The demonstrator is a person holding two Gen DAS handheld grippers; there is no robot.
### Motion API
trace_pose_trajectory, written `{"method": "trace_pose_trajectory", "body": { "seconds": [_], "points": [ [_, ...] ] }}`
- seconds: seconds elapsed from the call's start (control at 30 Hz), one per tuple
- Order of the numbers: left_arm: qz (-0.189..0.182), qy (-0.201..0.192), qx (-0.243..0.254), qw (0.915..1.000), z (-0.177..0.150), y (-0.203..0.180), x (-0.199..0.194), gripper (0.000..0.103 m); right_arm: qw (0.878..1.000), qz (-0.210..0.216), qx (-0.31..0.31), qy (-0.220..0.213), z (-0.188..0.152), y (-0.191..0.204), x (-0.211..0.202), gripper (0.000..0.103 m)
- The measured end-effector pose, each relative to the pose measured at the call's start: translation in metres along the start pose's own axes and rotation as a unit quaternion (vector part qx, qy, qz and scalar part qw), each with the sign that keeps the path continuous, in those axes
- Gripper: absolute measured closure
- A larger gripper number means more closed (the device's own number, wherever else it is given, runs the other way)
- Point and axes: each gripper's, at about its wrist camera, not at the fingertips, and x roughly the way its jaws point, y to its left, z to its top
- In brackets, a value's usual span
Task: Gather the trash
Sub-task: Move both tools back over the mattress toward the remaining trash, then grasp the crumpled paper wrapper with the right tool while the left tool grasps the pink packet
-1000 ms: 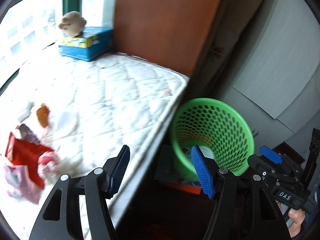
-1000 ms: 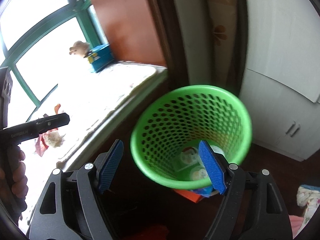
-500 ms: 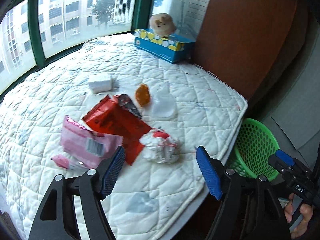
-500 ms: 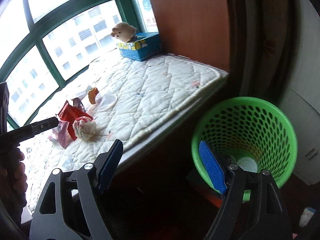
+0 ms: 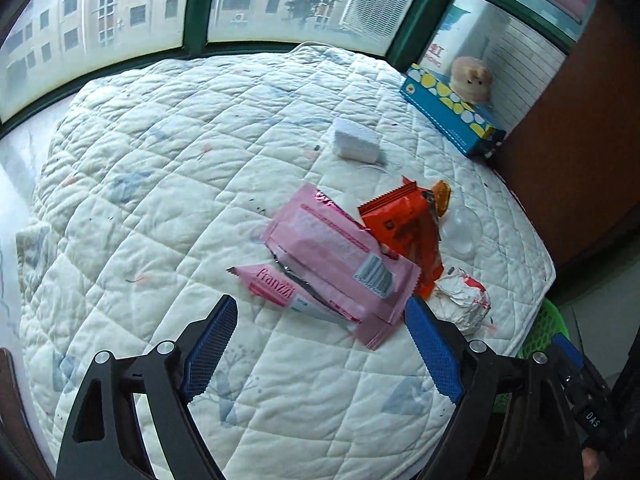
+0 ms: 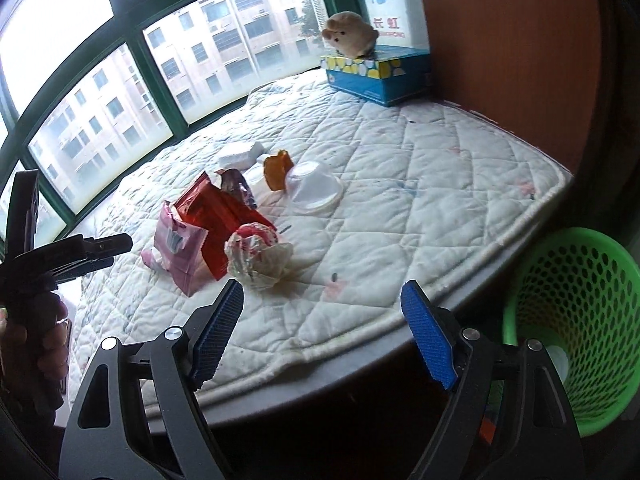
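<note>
1. A cluster of trash lies on the white quilted mattress pad (image 5: 168, 184), just ahead of the left hand-held gripper (image 5: 320, 344): a large pink foil wrapper (image 5: 340, 256) directly beyond its blue pads, with a smaller pink wrapper printed in red letters (image 5: 272, 286) under its near edge.
2. A red-orange foil snack bag (image 5: 404, 224) lies partly under the pink wrapper's far right side; a crumpled white-and-red paper ball (image 5: 464, 300) sits just beyond the left hand-held gripper's right finger.
3. Farther ahead lie a small orange wrapper (image 5: 442, 196), a clear plastic cup (image 5: 460, 228) beside it, and a white foam block (image 5: 356, 144).
4. The left hand-held gripper is spread wide with nothing between its pads; its jaws have just been opening.
5. The right hand-held gripper (image 6: 320, 328) is also spread and empty, its jaws having just been opening a little; the paper ball (image 6: 256, 256) lies just ahead of its left finger, the other trash farther beyond to the left.
6. A green perforated plastic basket (image 6: 576, 312) stands on the floor to the right of the right hand-held gripper, beside the mattress edge.
7. At the far corner, a beige plush toy (image 6: 352, 34) sits on a blue and yellow tissue box (image 6: 376, 76) by the green-framed window (image 6: 156, 76).
</note>
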Motion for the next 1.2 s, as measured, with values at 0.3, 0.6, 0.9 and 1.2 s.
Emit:
{"method": "trace_pose_trajectory", "body": {
  "seconds": [0.3,0.6,0.9,1.2],
  "points": [
    [0.01,0.01,-0.104,0.9945,0.005,0.029,0.008,0.016,0.998,0.039,-0.033,0.029,0.012,0.038,0.059,0.022],
    [-0.006,0.029,-0.186,0.9821,0.009,0.026,0.032,0.015,0.997,0.026,-0.044,0.053,0.012,0.046,0.096,0.03],
    [-0.009,0.028,-0.245,0.9692,0.017,0.024,0.049,0.015,0.998,0.03,-0.036,0.049,0.007,0.036,0.092,0.044],
    [-0.028,0.029,-0.295,0.9547,0.021,0.023,0.06,0.015,0.998,0.036,-0.036,0.039,0.002,0.031,0.08,0.046]
  ]
}}
